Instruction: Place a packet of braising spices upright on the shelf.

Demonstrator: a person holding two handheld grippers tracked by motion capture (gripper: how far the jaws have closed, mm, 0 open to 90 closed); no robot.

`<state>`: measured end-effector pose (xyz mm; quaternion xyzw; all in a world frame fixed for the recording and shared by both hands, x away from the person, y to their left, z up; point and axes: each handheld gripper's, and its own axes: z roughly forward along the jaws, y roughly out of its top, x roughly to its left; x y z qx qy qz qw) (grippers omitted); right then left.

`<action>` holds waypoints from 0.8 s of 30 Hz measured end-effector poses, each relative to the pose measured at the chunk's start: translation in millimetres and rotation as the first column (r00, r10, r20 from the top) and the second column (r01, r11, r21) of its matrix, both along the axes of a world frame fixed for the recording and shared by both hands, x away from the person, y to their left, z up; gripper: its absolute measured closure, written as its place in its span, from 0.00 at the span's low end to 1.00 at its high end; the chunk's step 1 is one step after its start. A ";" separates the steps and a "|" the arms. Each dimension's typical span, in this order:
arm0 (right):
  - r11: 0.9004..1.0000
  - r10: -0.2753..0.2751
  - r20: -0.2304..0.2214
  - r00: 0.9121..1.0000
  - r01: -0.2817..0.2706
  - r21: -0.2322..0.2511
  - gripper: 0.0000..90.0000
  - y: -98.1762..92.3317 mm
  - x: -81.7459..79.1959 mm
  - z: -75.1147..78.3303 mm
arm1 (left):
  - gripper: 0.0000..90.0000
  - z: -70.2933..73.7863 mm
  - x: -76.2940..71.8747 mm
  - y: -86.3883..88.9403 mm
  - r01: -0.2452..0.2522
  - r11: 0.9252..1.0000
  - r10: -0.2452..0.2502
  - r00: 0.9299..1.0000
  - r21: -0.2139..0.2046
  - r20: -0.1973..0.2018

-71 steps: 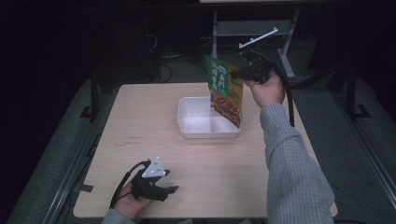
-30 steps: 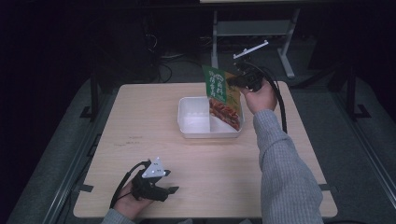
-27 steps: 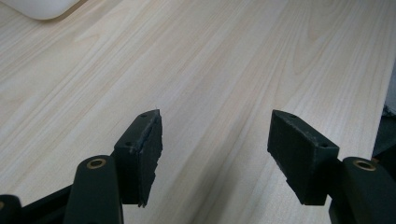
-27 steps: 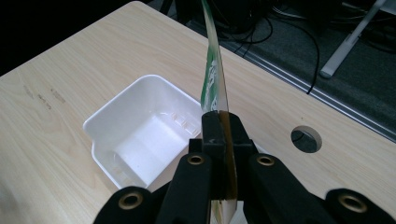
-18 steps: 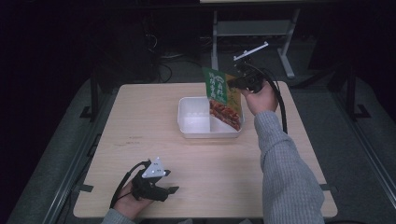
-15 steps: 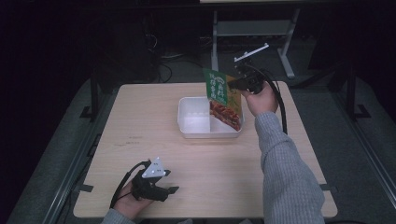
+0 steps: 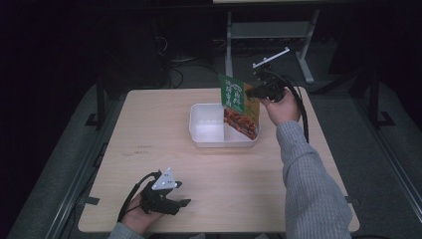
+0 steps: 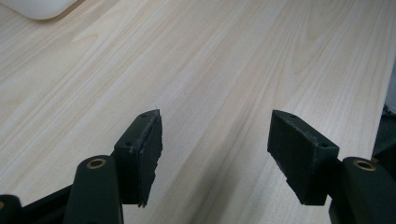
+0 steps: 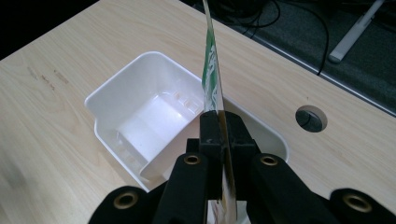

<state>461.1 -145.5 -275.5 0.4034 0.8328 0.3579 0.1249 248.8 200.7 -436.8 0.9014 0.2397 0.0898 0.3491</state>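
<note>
Packet (image 9: 212, 70) edge-on between right gripper (image 9: 219, 128) jaws.

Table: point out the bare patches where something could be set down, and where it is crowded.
The table is bare left of the bin, and across the middle between the bin and the left gripper. It is crowded at the bin's right end, where the right gripper holds the packet.

A wooden table (image 7: 149, 129) is seen, with faint dark scuffs (image 7: 137, 149) on its left half and a round cable hole (image 9: 311, 118) near its far right edge. Behind it a grey floor (image 7: 199, 79) is crossed by black cables (image 7: 174, 74), and a white metal stand (image 7: 263, 32) is set there.
</note>
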 end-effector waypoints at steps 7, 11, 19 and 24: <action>1.000 -0.001 -0.011 1.000 0.001 -0.005 0.97 -4.4 -1.9 -1.9 | 0.39 0.0 0.1 -0.1 0.000 1.000 0.000 1.000 0.001 0.001; 1.000 -0.005 -0.021 1.000 0.004 -0.008 0.98 -7.7 -2.8 -3.5 | 0.39 -0.1 0.2 -0.1 -0.001 1.000 0.001 1.000 0.001 0.000; 1.000 -0.007 -0.035 0.999 0.007 0.001 0.98 -14.6 -4.3 -7.3 | 0.39 -0.2 0.0 -0.4 0.001 1.000 -0.001 1.000 0.002 0.002; 1.000 -0.006 -0.046 0.999 0.006 0.008 0.98 -18.2 -5.2 -9.1 | 0.39 -0.6 -0.1 -0.8 0.000 1.000 0.000 1.000 0.002 0.001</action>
